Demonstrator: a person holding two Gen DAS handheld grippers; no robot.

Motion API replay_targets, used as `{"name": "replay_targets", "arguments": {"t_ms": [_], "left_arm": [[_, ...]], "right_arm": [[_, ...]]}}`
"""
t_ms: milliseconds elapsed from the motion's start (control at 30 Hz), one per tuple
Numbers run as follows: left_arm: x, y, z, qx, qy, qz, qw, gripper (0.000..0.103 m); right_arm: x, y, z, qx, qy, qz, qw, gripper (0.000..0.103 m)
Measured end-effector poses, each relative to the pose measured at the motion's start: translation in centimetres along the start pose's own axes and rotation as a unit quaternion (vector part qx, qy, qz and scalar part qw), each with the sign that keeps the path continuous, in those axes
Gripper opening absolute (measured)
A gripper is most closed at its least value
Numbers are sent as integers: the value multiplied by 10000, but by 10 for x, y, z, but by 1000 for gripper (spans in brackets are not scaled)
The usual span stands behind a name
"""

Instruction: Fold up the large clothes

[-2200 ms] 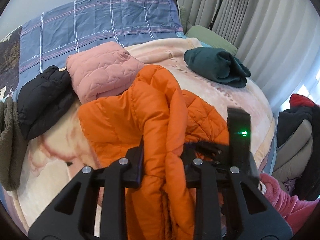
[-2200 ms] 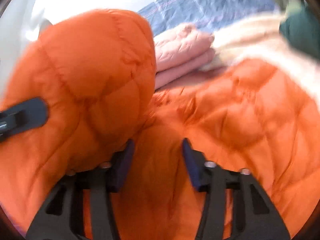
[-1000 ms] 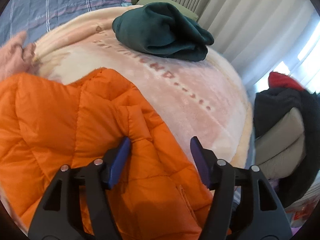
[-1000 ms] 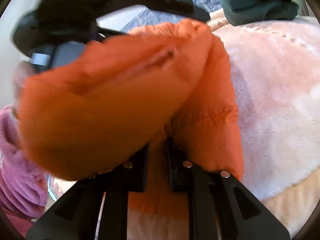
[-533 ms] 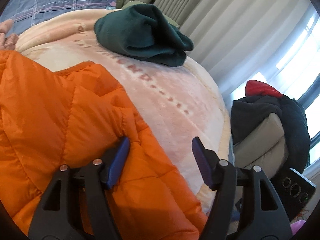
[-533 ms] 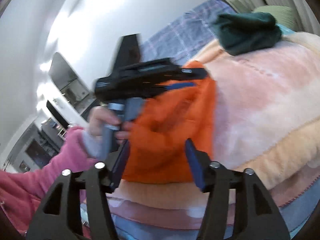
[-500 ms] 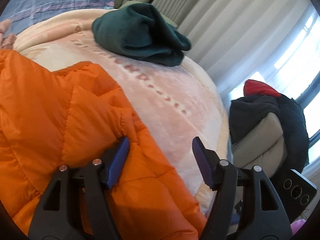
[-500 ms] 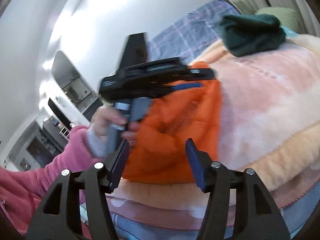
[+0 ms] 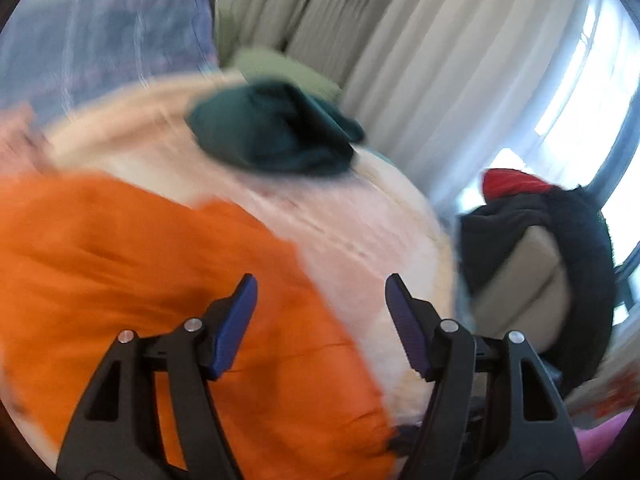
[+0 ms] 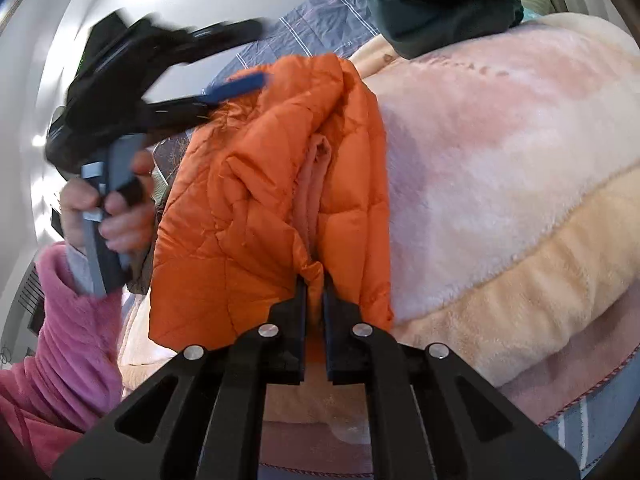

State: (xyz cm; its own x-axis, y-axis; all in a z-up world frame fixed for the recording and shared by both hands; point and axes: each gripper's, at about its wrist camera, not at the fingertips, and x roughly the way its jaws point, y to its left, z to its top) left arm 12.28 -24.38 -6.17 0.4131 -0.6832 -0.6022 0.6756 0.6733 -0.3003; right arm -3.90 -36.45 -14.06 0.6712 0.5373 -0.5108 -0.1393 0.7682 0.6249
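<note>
Pinching the orange jacket [image 10: 256,216] hem, the right claw [image 10: 315,280] hides its tips; the blurred left claw [image 9: 320,304] gapes empty.

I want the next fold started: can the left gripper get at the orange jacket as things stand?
Probably yes. The left gripper is open just above the orange jacket, with nothing between them. The right gripper already pinches the jacket's near edge.

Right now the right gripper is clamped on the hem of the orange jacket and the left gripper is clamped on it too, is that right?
Not quite. The right gripper is clamped on the orange jacket, but the left gripper is not: the left wrist view shows its jaws wide apart above the jacket, holding nothing.
</note>
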Motion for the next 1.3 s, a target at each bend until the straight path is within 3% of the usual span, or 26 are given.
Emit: {"name": "replay_targets", "arguments": {"t_ms": [67, 133, 233, 300, 400, 533, 633, 800, 833, 900, 1000, 1067, 1300], "left_arm": [[-19, 12, 1, 164, -171, 663, 9975, 68], [-19, 28, -3, 223, -71, 1203, 9925, 68], [17, 43, -21, 522, 549, 1540, 9852, 70], [39, 37, -34, 971, 633, 1860, 9757, 71], [57, 26, -34, 1119, 809, 2058, 9688, 72], [67, 16, -39, 1414, 982, 2357, 9565, 73], [69, 16, -43, 1428, 923, 2357, 9568, 73], [70, 19, -43, 1344, 864, 2273, 9606, 73], [70, 20, -43, 1331, 846, 2261, 9613, 73], [66, 23, -44, 1256, 772, 2191, 9645, 73], [58, 36, -43, 919, 608, 1921, 9752, 74], [55, 44, -43, 708, 525, 1700, 9815, 74], [39, 47, -41, 512, 208, 1625, 9852, 75]], "right_arm": [[10, -3, 8, -65, 2, -29, 10000, 6], [14, -3, 8, -189, -1, -100, 9998, 6], [15, 1, -4, -331, 5, -166, 9993, 7], [14, 6, -8, -422, -3, -285, 9987, 8], [10, 13, -13, -683, 11, -544, 9962, 9], [-6, 21, -10, -890, -16, -571, 9944, 16], [-26, 35, -3, -1097, -339, -461, 9923, 30], [-22, 58, 21, -1490, -663, -310, 9861, 32], [-10, 57, 24, -1532, -559, -496, 9854, 32], [27, 40, 23, -1381, -100, -1271, 9822, 32], [48, 10, 17, -756, 49, -934, 9927, 37], [47, 12, 16, -773, 14, -990, 9921, 37], [46, 18, 10, -941, -1, -1137, 9891, 37]]}}
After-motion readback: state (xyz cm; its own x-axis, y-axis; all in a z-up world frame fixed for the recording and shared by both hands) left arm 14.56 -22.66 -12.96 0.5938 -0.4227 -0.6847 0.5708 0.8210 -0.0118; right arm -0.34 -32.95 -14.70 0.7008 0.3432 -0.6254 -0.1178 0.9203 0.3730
